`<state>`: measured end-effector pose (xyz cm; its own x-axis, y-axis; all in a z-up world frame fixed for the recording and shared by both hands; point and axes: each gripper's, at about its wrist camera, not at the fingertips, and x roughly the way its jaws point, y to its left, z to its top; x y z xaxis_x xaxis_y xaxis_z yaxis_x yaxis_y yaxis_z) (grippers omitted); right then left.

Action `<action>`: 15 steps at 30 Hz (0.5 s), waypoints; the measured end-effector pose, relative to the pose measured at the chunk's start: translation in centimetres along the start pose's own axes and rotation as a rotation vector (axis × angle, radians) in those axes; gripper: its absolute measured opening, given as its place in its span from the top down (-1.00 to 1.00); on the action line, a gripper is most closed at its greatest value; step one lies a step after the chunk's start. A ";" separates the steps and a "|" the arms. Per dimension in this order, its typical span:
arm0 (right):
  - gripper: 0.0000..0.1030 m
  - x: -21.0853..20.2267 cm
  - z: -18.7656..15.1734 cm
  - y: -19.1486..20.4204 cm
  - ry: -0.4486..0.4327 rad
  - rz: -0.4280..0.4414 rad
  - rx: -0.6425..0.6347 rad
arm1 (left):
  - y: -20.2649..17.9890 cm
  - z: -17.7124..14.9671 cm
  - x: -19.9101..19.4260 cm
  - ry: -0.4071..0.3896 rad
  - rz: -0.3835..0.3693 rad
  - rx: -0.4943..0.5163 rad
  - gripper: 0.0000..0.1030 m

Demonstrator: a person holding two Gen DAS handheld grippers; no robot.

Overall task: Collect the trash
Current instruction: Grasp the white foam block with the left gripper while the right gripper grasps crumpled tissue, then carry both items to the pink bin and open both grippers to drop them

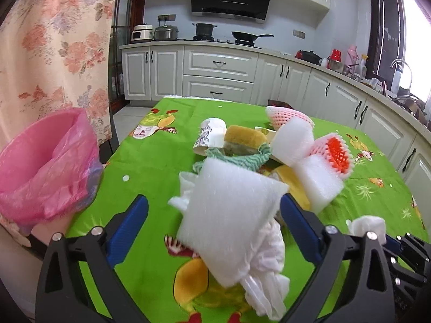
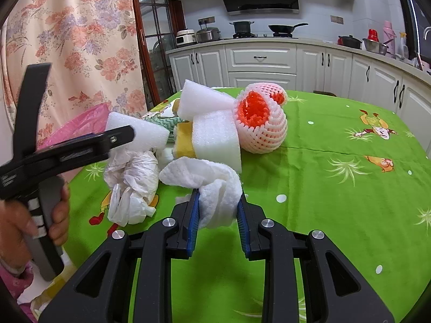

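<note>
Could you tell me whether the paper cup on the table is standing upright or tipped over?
Tipped over: the paper cup lies on its side against the trash pile.

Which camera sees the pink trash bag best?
The left wrist view: the pink trash bag shows its open mouth, beside the green table. The right wrist view shows only a pink sliver behind the left gripper.

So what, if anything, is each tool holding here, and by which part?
The right tool pinches the white paper towel at its near end. The left tool stands open around a white foam sheet, gripping nothing.
</note>
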<state>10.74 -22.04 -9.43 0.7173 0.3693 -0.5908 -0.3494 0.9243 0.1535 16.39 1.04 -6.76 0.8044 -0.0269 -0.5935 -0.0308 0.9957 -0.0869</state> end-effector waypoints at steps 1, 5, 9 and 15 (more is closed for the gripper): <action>0.49 0.0 -0.1 0.1 0.001 0.000 -0.001 | -0.1 0.2 0.1 -0.004 -0.009 0.006 -0.69; 0.49 0.3 -0.3 0.2 0.007 -0.002 0.001 | -0.5 -0.2 0.0 -0.013 -0.044 0.031 -0.19; 0.49 0.3 -0.3 0.3 0.007 -0.007 0.005 | -0.7 -1.1 -1.0 -0.054 -0.051 0.033 -0.14; 0.49 -0.2 0.0 0.9 -0.016 0.004 -0.006 | 0.4 -1.3 -4.4 -0.138 -0.070 -0.012 -0.13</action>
<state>10.30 -21.32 -9.18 0.7257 0.3744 -0.5772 -0.3559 0.9223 0.1508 12.05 1.47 -5.23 0.8790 -0.0825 -0.4697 0.0212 0.9907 -0.1343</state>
